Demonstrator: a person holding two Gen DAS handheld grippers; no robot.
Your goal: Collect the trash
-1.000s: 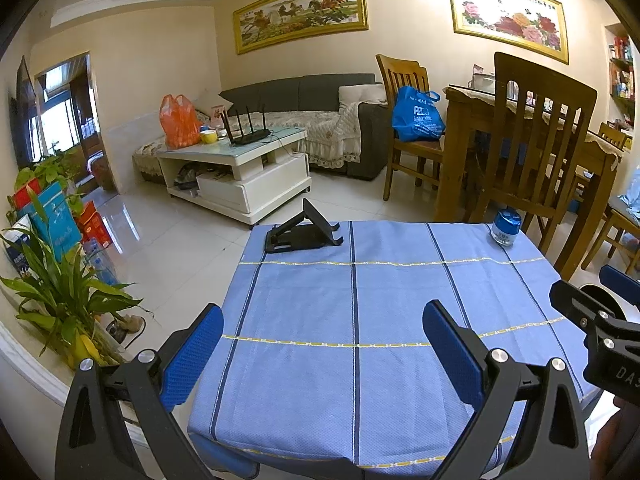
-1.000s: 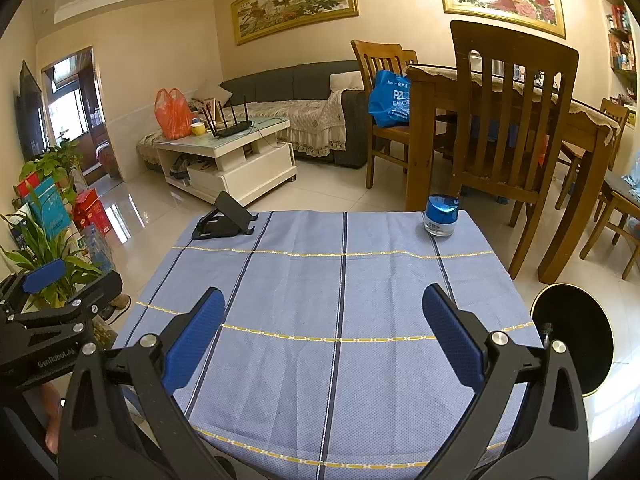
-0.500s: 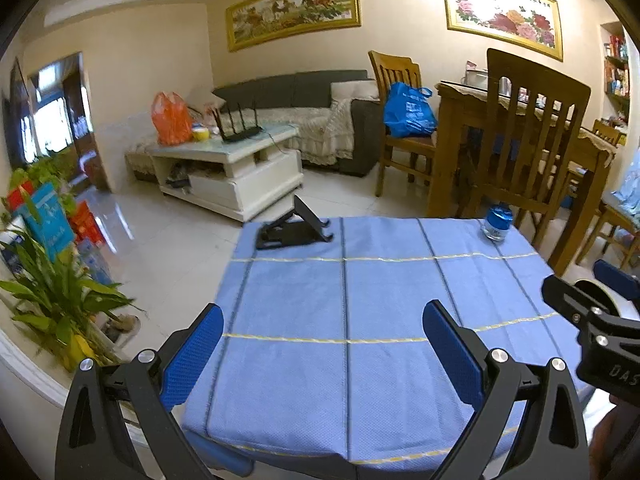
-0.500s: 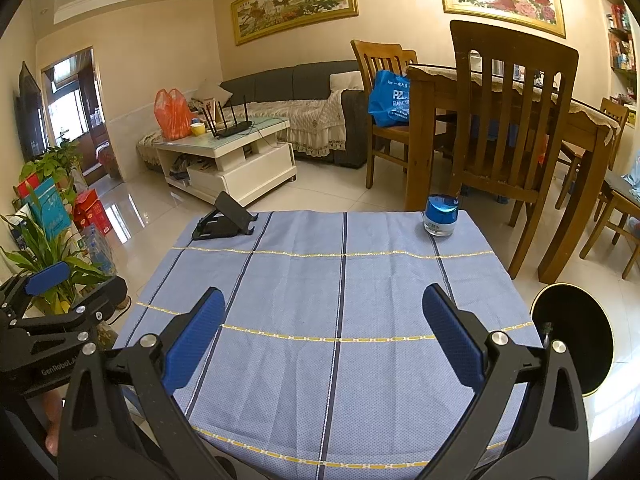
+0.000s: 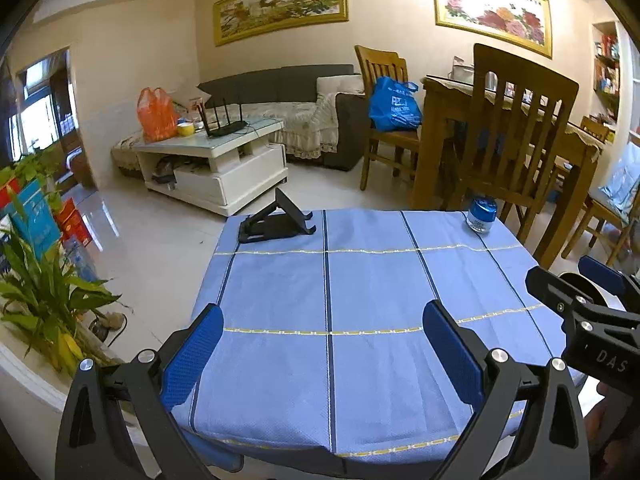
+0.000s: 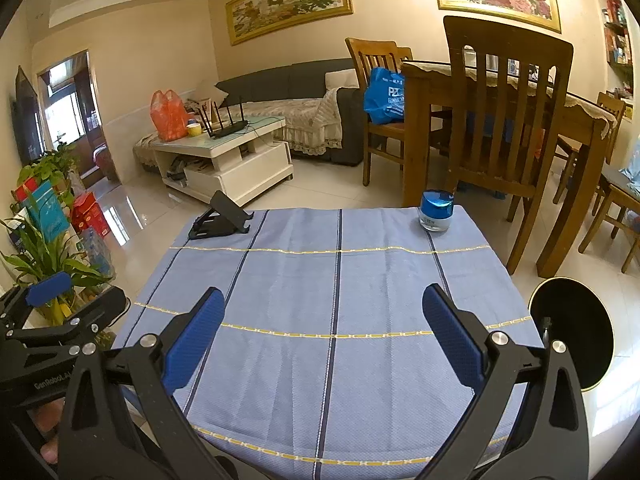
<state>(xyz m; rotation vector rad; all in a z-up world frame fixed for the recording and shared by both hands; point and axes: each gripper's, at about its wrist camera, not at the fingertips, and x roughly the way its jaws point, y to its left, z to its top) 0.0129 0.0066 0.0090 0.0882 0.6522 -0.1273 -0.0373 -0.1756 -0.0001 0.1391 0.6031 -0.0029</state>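
left claw (image 5: pixel 320 356) + right claw (image 6: pixel 324 336): both spread wide, empty | no clear trash on blue tablecloth (image 6: pixel 332 292) | risk: grabbing far-right blue-lidded jar (image 6: pixel 436 212) or far-left phone stand (image 6: pixel 220 216) by mistake

**Blue-clothed table with two things at its far edge**

The table (image 6: pixel 332 320) is covered by a blue cloth (image 5: pixel 360 300) crossed by dark stripes and yellow dotted lines, hanging over the near edge. A black folding stand (image 6: pixel 219 220) sits at the far left corner, its panel tilted up. Well to the right of the stand, at the far right corner, stands a small jar with a blue lid (image 6: pixel 437 211), upright.
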